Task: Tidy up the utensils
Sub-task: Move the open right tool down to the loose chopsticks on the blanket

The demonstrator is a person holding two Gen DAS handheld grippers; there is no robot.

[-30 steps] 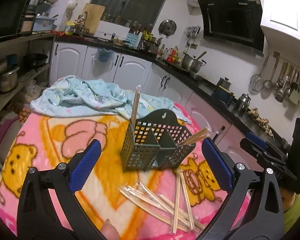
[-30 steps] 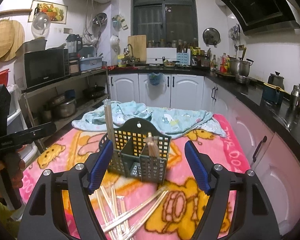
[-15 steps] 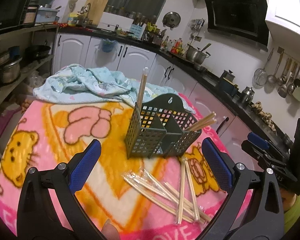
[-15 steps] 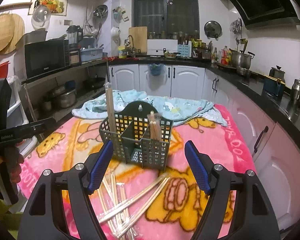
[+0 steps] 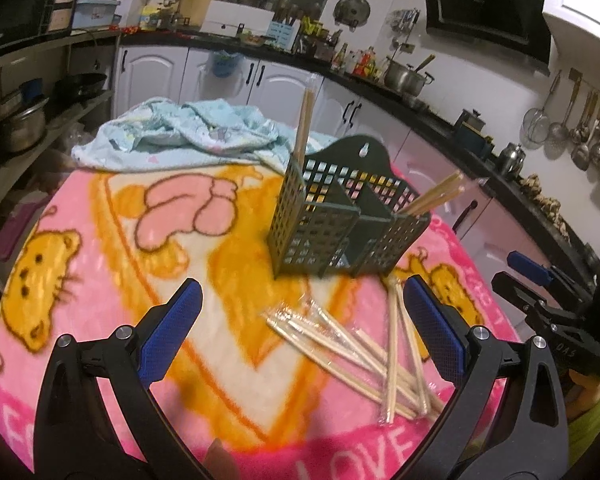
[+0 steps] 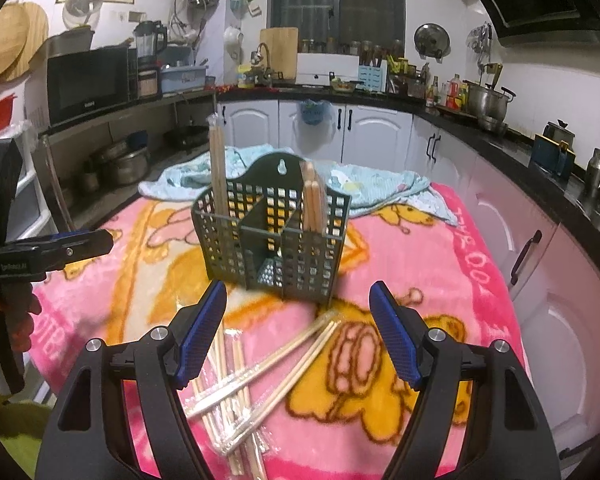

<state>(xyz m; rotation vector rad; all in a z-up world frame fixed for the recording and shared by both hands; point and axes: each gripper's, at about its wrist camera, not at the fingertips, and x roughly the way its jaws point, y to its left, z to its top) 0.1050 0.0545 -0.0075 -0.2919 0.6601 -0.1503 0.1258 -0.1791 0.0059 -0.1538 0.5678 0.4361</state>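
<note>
Chopsticks (image 5: 364,350) lie loose and crossed on the blanket-covered desk (image 5: 112,216) in the left wrist view, some in clear wrappers, just in front of the dark green caddy (image 5: 340,220), which stands upright with one wrapped pair (image 5: 303,124) rising from its near-left compartment and another pair (image 5: 436,194) leaning out to the right. The left claw (image 5: 300,330) hangs spread above the pile, nothing between its blue pads. The sticks overlap, so a pinch there could lift several at once or roll a slippery wrapped one out of the pads, and a nudge from a finger could tip the light caddy on the soft blanket. This view alone shows the right claw's body at the far right edge, and how far the leaning pair tilts. In the right wrist view the right claw (image 6: 298,326) is likewise spread and empty, over the pile (image 6: 256,376), which here fans toward the desk's near edge; a careless sweep could push sticks off it. Only this view looks into the caddy's dividers (image 6: 270,232), shows the second pair (image 6: 313,196) standing nearly straight, and catches the left claw's body and the person's hand (image 6: 16,320) beside it.
</note>
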